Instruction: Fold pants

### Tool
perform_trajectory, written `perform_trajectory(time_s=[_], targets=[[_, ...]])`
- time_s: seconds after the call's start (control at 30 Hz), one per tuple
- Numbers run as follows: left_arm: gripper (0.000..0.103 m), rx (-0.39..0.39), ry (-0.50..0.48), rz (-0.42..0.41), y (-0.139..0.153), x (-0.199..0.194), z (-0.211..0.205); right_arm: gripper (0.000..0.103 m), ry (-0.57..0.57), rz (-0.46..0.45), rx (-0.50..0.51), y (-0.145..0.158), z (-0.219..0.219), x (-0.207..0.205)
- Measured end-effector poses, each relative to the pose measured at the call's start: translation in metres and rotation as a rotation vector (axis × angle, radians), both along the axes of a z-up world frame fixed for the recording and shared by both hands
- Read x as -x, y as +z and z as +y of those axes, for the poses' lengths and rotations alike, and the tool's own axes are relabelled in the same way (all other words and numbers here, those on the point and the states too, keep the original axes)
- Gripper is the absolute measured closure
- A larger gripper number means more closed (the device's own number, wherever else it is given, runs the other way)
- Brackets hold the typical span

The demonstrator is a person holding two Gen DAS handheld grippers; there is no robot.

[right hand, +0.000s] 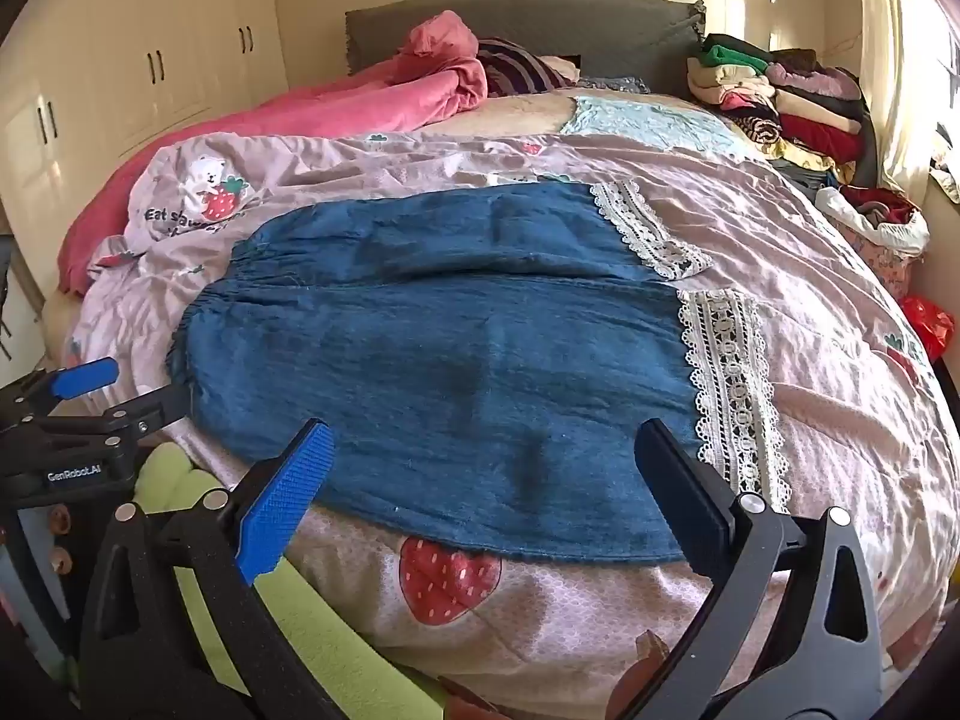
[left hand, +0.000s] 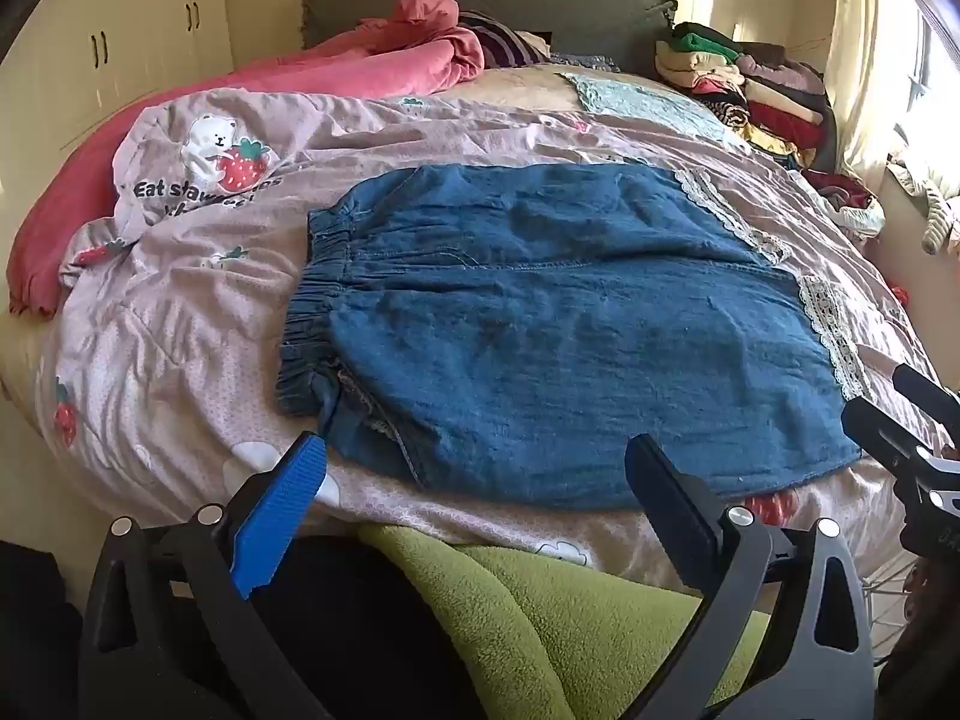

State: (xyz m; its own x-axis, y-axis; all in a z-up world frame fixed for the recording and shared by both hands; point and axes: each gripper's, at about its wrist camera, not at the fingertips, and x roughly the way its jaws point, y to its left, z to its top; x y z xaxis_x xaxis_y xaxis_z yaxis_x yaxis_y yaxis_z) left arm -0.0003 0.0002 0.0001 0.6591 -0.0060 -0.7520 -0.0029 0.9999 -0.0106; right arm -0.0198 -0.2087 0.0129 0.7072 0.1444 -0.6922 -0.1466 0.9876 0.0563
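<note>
- Pants [left hand: 558,330] lie flat on the bed's pink quilt [left hand: 180,312].
- Left claw [left hand: 474,474], jaws wide, empty, near waistband corner.
- Right claw [right hand: 483,462], jaws wide, empty, over near leg edge.

You are looking at matt blue denim-like cloth pants [right hand: 456,372] trimmed in white lace [right hand: 732,384], lying on a soft crumpled printed cotton-like quilt [right hand: 810,276]; green fleece [left hand: 570,618] is looking fuzzy.

Blue denim pants [left hand: 540,324] lie spread flat on the bed, waistband to the left, legs running right. The elastic waistband [left hand: 312,324] is gathered. 2 white lace cuffs [right hand: 732,384] end the legs, one nearer, one farther.
</note>
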Motion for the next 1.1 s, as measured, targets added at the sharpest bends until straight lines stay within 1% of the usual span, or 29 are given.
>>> perform_trajectory(time_s=[0.23,0.3,0.57,0.7,1.1], targets=[[0.004,-0.007,-0.013,-0.002,-0.0038,0.0003,-0.0031,0.008,-0.007,-0.004,-0.006,0.0001,-0.0007,0.0010],[0.004,-0.003,-0.015,-0.001,-0.0036,0.0027,-0.0027,0.008,0.000,-0.012,-0.002,0.0024,0.0035,0.0066],[0.004,-0.002,-0.011,0.003,0.0010,0.0024,-0.0032,0.008,0.001,-0.015,-0.002,0.0045,-0.0002,0.0031],[0.004,-0.002,-0.011,0.003,0.0009,0.0021,-0.0020,0.008,-0.001,-0.018,-0.002,0.0001,0.0012,0.0022],[0.004,-0.003,-0.013,0.002,0.0015,0.0020,-0.0019,0.008,-0.001,-0.016,-0.001,0.0016,-0.0011,0.0035]])
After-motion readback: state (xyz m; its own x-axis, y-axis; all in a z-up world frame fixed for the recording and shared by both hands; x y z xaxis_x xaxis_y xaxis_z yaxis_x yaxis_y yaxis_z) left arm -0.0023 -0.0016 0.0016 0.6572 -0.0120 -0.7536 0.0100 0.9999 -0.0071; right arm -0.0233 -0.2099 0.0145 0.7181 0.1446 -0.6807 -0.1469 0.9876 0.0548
